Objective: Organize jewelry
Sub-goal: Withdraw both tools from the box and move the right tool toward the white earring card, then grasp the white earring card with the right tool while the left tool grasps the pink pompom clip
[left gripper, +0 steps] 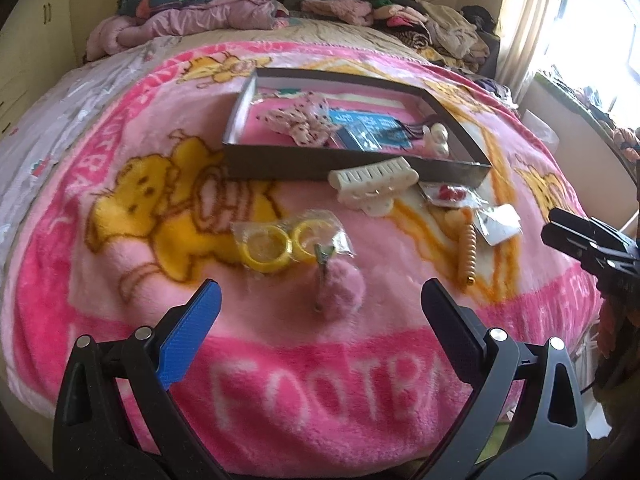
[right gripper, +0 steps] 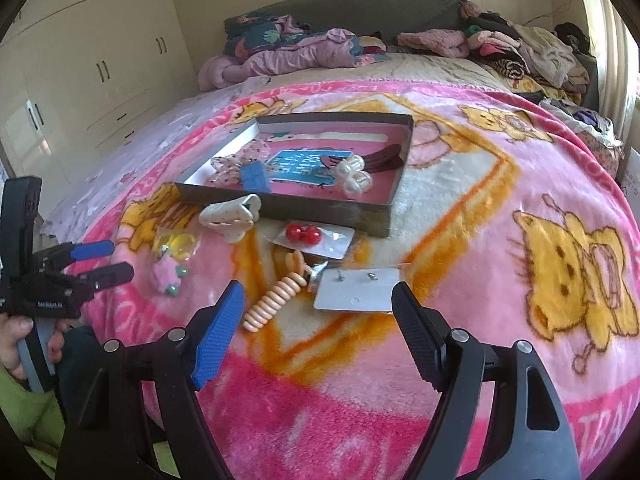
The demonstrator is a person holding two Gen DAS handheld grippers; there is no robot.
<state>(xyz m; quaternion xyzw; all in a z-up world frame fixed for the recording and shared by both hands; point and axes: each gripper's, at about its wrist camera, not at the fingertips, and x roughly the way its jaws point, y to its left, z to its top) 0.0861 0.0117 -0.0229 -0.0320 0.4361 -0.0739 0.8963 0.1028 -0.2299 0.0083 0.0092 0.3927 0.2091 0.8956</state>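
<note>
Left gripper [left gripper: 320, 300] gapes wide, empty, pink pompom clip [left gripper: 340, 290] lying between its fingers; right gripper [right gripper: 318, 304] likewise spread, empty.

A bed carries everything, covered by a pink fleece blanket [right gripper: 460, 208] with yellow bears and white letters. On the blanket lies a shallow grey box [right gripper: 320, 210]. Just in front of the box lies a cream hair claw [left gripper: 372, 184]. Nearer are a clear bag with yellow rings [left gripper: 280, 244], a pink pom-pom clip [left gripper: 340, 290], a peach spiral hair tie [right gripper: 276, 298], a packet with red beads [right gripper: 308, 236] and a white earring card [right gripper: 356, 290]. Piles of clothes [right gripper: 532, 56] lie at the far end of the bed.
</note>
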